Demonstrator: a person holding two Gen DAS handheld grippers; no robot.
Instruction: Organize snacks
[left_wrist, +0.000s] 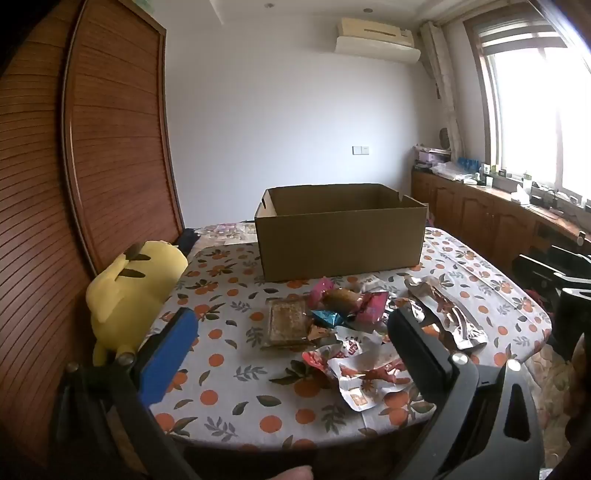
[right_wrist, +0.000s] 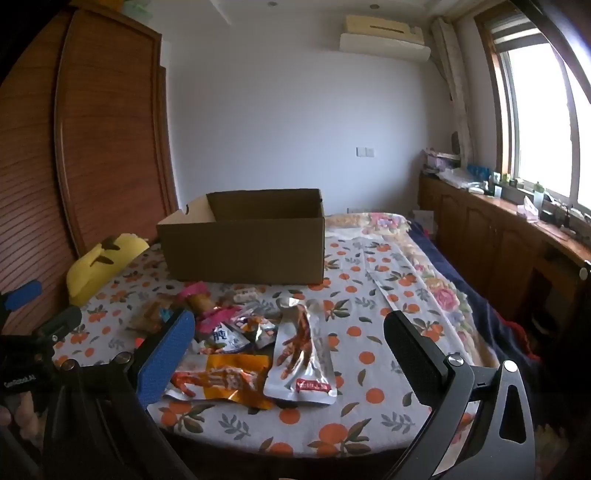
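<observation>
A pile of snack packets (left_wrist: 354, 325) lies on the orange-print tablecloth (left_wrist: 229, 373), in front of an open brown cardboard box (left_wrist: 340, 240). The pile holds a clear-wrapped brown bar (left_wrist: 288, 323), pink and blue wrappers and silver pouches (left_wrist: 443, 314). My left gripper (left_wrist: 291, 332) is open and empty, just short of the pile. In the right wrist view the box (right_wrist: 243, 247) stands behind the pile, with a silver chicken-feet pouch (right_wrist: 301, 350) and an orange packet (right_wrist: 232, 376) nearest. My right gripper (right_wrist: 290, 339) is open and empty above the table's near edge.
A yellow plush toy (left_wrist: 129, 291) lies at the table's left edge against a wooden sliding door (left_wrist: 110, 147). Wooden cabinets (right_wrist: 498, 240) with clutter run under the window on the right. The left gripper also shows at the left of the right wrist view (right_wrist: 22, 325).
</observation>
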